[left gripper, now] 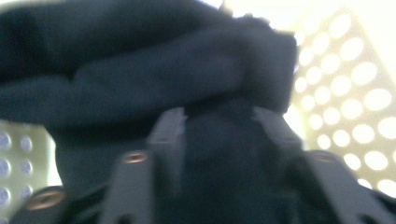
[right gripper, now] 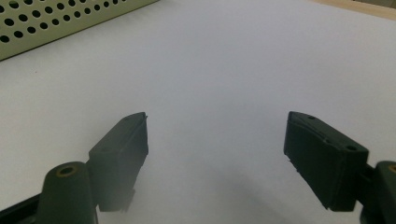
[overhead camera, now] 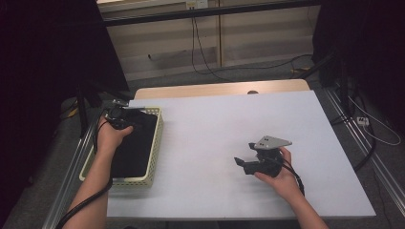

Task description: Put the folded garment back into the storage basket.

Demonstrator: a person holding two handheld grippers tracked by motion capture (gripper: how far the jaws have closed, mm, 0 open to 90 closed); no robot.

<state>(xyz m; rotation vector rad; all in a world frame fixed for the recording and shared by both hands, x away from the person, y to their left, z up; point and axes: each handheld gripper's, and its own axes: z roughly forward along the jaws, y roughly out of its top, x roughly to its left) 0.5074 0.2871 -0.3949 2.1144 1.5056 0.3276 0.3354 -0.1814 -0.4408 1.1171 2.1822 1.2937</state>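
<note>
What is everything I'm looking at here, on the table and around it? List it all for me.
Basket: one, pale yellow-green with perforated walls, at the table's left edge.
Dark cloth: one, black, folded, lying inside the basket; the left gripper view shows it bunched up close.
Table: one, white top with a wooden strip along its far edge.
Cables: several, black, on the grey floor beyond the table.
Left tongs: one, black, down in the basket's far end, its jaws against the cloth; whether they pinch it is unclear.
Right tongs: one, black with a grey plate on top, jaws wide apart over bare table.
Hands and forearms: two, coming in from the near edge.
</note>
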